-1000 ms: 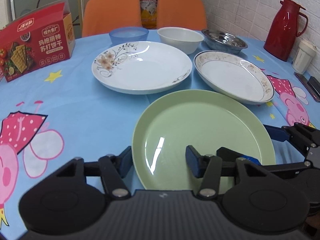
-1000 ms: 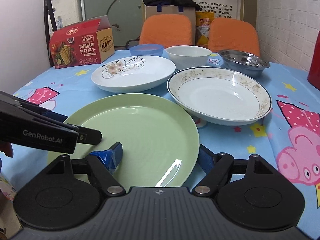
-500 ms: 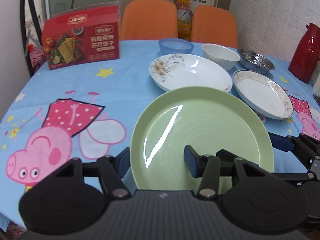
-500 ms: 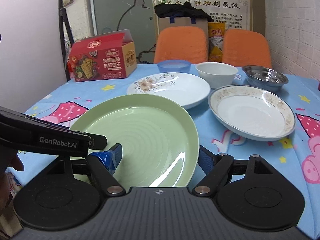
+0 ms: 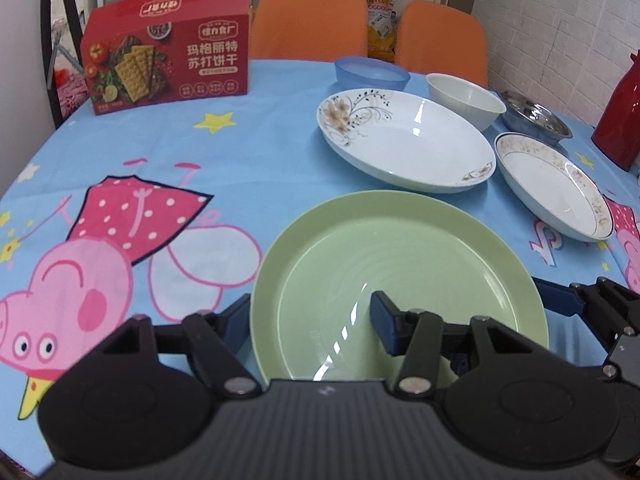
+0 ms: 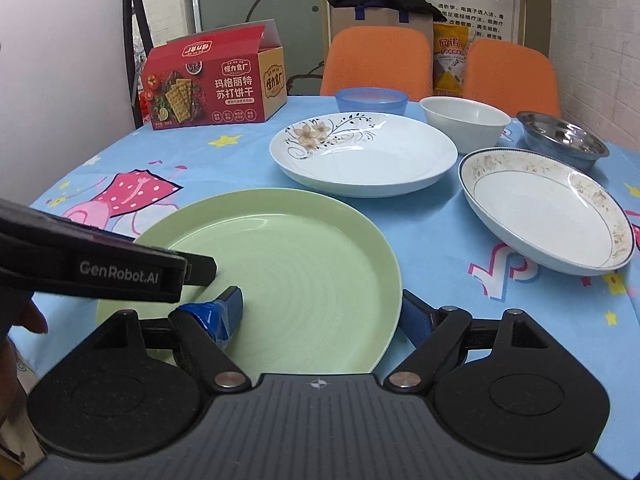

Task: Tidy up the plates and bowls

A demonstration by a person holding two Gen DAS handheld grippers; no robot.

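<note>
A pale green plate (image 5: 400,264) (image 6: 304,256) lies on the blue cartoon tablecloth at the near edge. My left gripper (image 5: 310,320) straddles its left rim, one finger outside and one over the plate's floor. Its jaws are opening and the pads look clear of the rim. My right gripper (image 6: 322,312) straddles the right rim the same way, jaws also opening. Behind stand a flowered white plate (image 5: 404,140), a gold-rimmed plate (image 5: 552,184), a white bowl (image 5: 464,96), a blue bowl (image 5: 372,72) and a steel bowl (image 5: 536,118).
A red cracker box (image 5: 168,52) stands at the back left. At the far right is a red thermos (image 5: 620,120). Two orange chairs (image 5: 312,20) stand behind the table. The tablecloth (image 5: 160,184) left of the green plate is bare.
Both grippers have shifted the green plate leftward, away from the other dishes. The gold-rimmed plate no longer sits against it. Both pairs of fingers stand slightly wider.
</note>
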